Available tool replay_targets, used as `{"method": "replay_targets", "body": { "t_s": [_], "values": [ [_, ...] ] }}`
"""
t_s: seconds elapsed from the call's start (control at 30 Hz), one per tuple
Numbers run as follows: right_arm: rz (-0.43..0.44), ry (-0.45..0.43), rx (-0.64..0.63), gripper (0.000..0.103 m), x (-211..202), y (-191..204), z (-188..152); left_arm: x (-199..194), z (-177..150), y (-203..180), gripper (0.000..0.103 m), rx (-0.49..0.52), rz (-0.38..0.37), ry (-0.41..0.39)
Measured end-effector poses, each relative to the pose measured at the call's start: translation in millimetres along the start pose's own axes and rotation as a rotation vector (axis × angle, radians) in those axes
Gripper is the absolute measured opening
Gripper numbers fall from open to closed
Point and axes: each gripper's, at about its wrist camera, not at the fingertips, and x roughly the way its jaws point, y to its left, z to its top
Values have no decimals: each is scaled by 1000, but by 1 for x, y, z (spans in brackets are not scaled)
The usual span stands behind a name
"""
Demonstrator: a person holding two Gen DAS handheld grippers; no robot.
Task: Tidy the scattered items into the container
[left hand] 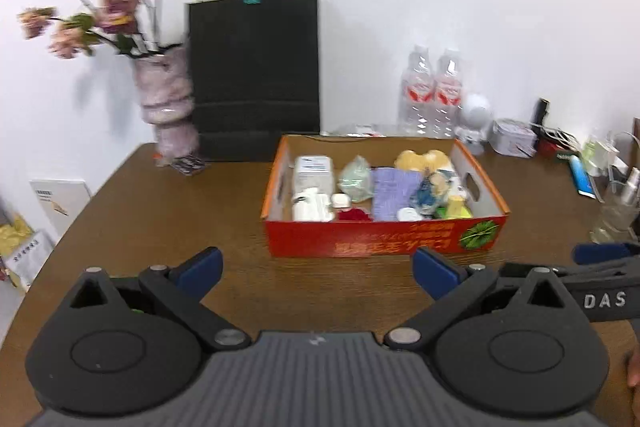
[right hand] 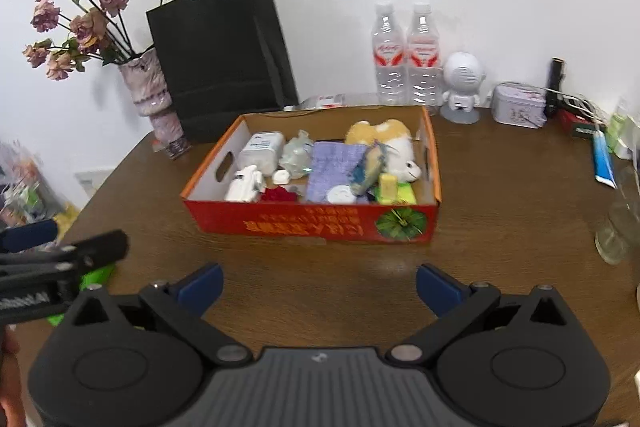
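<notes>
box (right hand: 320,223): red cardboard, placed on brown wooden table (right hand: 500,207), near both tongs
inside: plush toy (right hand: 384,143), purple cloth (right hand: 332,163), white bottle (right hand: 262,149) are kept
left gripper (left hand: 316,269): spread, nothing pinched
right gripper (right hand: 318,283): spread, nothing pinched

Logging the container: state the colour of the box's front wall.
Red, with orange lettering and a green emblem, on the box; clearest in the right wrist view.

front: bare table (right hand: 320,267) between both grippers and the red box (right hand: 312,223), open path; box top open, floor crowded with items | left: vase (right hand: 154,95) and black bag (right hand: 224,55) stand behind the box | right: bottles (right hand: 404,55), tin (right hand: 518,105) along the wall; glass jar (right hand: 618,227) near the edge
</notes>
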Motion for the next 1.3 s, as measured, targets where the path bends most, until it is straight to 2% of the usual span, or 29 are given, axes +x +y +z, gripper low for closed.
{"method": "replay_targets", "body": {
  "t_s": [0.1, 0.17, 0.23, 0.3, 0.4, 0.53, 0.6, 0.8, 1.3],
  "values": [
    [-33, -80, -18, 103, 1, -4, -49, -2, -42, -4, 103, 13, -37, -37],
    [-40, -94, -30, 103, 4, -11, -77, -1, -69, -7, 103, 49, -51, -45],
    [-66, -90, -16, 103, 9, -16, -98, 4, -91, -9, 103, 65, -32, -44],
    [-62, -78, 0, 103, 14, -21, -113, 15, -109, -7, 103, 53, -34, 12],
    [-65, -46, 8, 103, 28, -24, -126, 34, -125, -4, 103, 9, -77, 94],
    [-65, -11, 2, 103, 42, -22, -140, 45, -136, -9, 103, 48, -53, 122],
    [-85, -37, -22, 103, 41, -20, -146, 49, -142, -9, 103, 53, -44, 127],
    [-149, -24, -87, 103, 48, -8, -149, 52, -148, -8, 103, 32, -63, 131],
    [-140, -26, -85, 103, 53, -7, -147, 56, -146, -10, 103, 23, -65, 122]
  ]
}}
